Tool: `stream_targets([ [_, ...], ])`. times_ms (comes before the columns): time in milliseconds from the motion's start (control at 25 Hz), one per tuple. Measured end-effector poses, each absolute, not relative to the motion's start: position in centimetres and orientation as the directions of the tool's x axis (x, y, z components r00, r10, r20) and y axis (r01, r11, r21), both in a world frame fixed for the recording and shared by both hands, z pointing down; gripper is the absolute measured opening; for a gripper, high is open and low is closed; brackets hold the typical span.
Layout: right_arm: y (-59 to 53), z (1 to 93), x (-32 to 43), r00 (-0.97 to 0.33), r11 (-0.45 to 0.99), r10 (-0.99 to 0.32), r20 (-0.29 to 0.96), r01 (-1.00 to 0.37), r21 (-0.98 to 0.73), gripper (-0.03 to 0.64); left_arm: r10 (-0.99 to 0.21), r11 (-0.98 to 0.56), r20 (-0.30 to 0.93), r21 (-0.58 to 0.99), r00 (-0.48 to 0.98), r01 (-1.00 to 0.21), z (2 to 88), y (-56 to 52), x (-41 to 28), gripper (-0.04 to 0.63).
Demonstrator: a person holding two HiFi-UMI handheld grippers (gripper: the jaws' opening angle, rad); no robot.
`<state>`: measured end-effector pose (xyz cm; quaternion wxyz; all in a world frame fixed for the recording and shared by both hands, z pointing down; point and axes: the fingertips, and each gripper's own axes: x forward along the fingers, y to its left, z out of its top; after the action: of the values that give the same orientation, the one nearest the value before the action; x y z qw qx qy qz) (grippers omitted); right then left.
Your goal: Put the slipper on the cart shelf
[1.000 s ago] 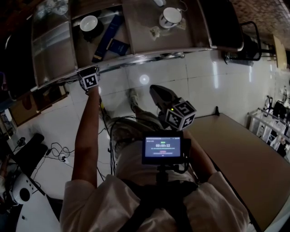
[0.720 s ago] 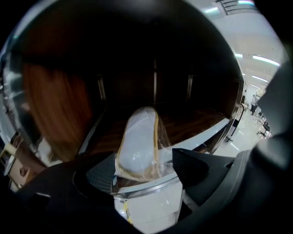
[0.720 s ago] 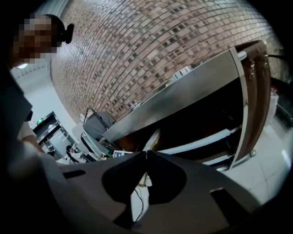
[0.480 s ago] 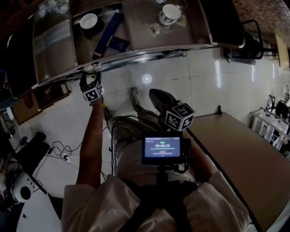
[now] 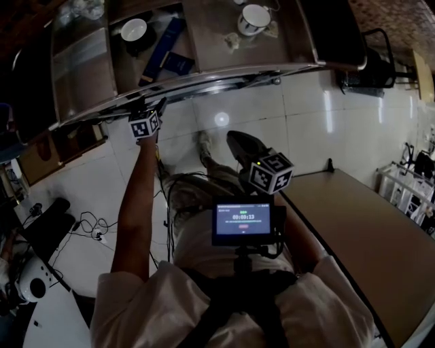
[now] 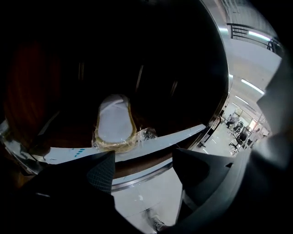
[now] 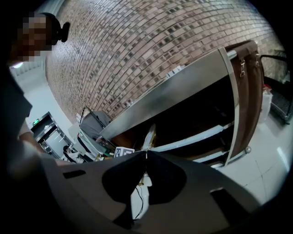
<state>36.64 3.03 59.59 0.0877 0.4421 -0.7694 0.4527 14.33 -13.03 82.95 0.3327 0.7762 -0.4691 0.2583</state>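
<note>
One slipper [image 6: 114, 124] lies wrapped on the cart shelf [image 6: 183, 135], centre-left of frame, apparently where it belongs. The left hand-held gripper [image 6: 144, 160] faces it spread and empty, while the right hand-held gripper [image 7: 146, 154], pressed together, waits unneeded.

Cart shelf [image 6: 59, 135]: wrapped slipper [image 6: 114, 124] just behind front edge [image 6: 183, 135]. Cart top [image 5: 211, 47]: blue box [image 5: 163, 51] near front edge, cups [image 5: 254, 19] farther back.

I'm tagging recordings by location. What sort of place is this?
Probably an indoor workroom, such as an office or lab: a glossy white tiled floor, a brick wall, loose cables trailing on the floor, and office chairs in the background.
</note>
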Motion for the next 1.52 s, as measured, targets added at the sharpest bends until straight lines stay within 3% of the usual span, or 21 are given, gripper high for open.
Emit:
stream_targets([
  [280,0.5,56.0,36.5,-0.599,0.329,-0.647,0.472,-0.777,-0.537,0.015,-0.479,-0.440,0.619,0.445,0.623,-0.780,77.3,-7.3,17.1,0.347],
  [400,-1.1,53.6,36.6,-0.613,0.377,-0.670,0.419,-0.767,-0.519,0.015,-0.510,-0.473,0.552,0.460,0.660,-0.751,71.9,-4.3,16.8,0.159],
  [560,-3.3,49.7,36.1,-0.647,0.459,-0.684,0.338,-0.741,-0.490,0.015,-0.618,-0.485,0.438,0.442,0.653,-0.755,63.1,-2.4,14.1,0.002],
  [840,-4.4,41.4,34.3,-0.723,0.611,-0.662,0.199,-0.674,-0.416,0.015,-0.781,-0.430,0.188,0.530,0.596,-0.731,50.2,-0.7,9.3,0.002],
  [1160,-2.5,34.3,32.6,-0.765,0.687,-0.636,0.098,-0.620,-0.380,0.015,-0.833,-0.490,-0.038,0.515,0.553,-0.703,40.0,0.8,6.1,0.002],
  [1520,1.0,31.0,30.3,-0.752,0.707,-0.653,0.083,-0.646,-0.287,0.015,-0.804,-0.525,0.000,0.468,0.594,-0.711,38.4,2.5,5.7,0.002],
])
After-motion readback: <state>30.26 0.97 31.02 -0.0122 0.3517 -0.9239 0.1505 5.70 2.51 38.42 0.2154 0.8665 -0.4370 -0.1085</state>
